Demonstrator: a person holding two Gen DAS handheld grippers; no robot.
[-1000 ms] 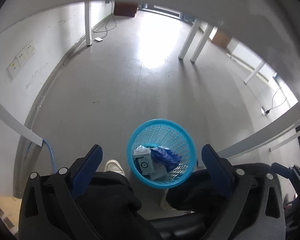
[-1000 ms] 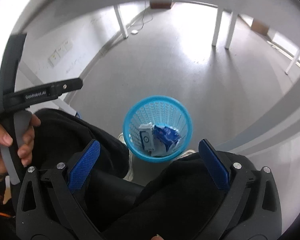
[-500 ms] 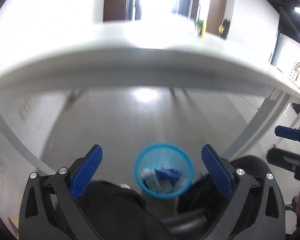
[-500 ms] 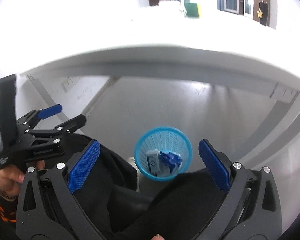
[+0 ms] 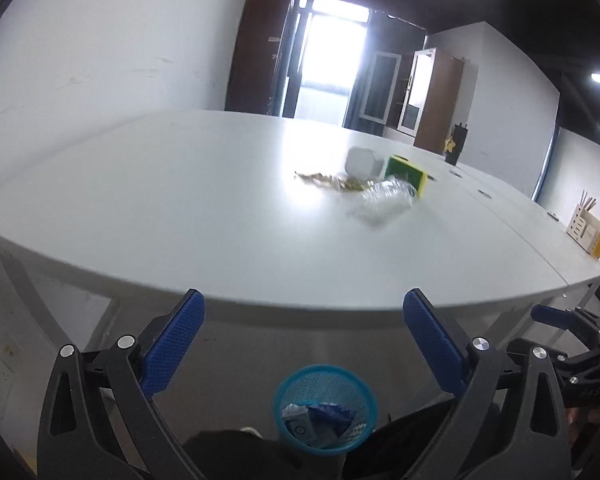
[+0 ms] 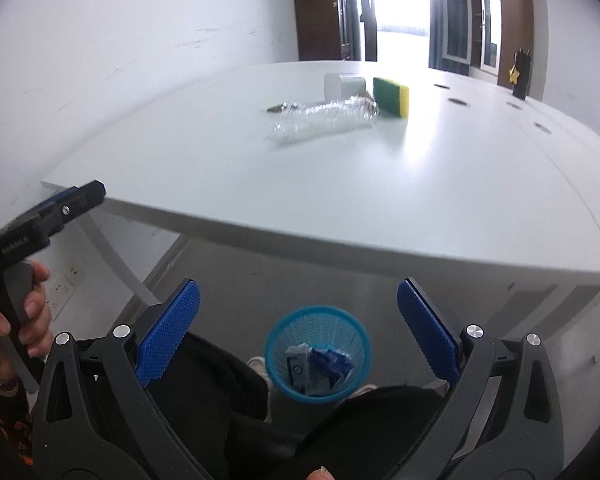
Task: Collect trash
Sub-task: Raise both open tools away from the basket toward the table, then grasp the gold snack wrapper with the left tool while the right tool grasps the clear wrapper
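The blue mesh bin (image 6: 317, 354) sits on the floor below the table (image 6: 340, 184) edge, holding a white carton and blue wrapper. Both claws — left gripper (image 5: 303, 344) and right gripper (image 6: 298, 330) — gape, empty. A crushed clear bottle (image 6: 324, 117) lies on the table beside a sponge (image 6: 391, 96). Writing on the left tool is blurred.

An office or meeting room: a long white tabletop (image 6: 340, 184) with round cable holes (image 6: 456, 101), brown glass-door cabinets (image 5: 424, 92) along the far wall, a desk organiser (image 5: 584, 228), wall sockets (image 6: 62, 288), and a blue mesh wastebasket (image 6: 318, 354) on the grey floor.
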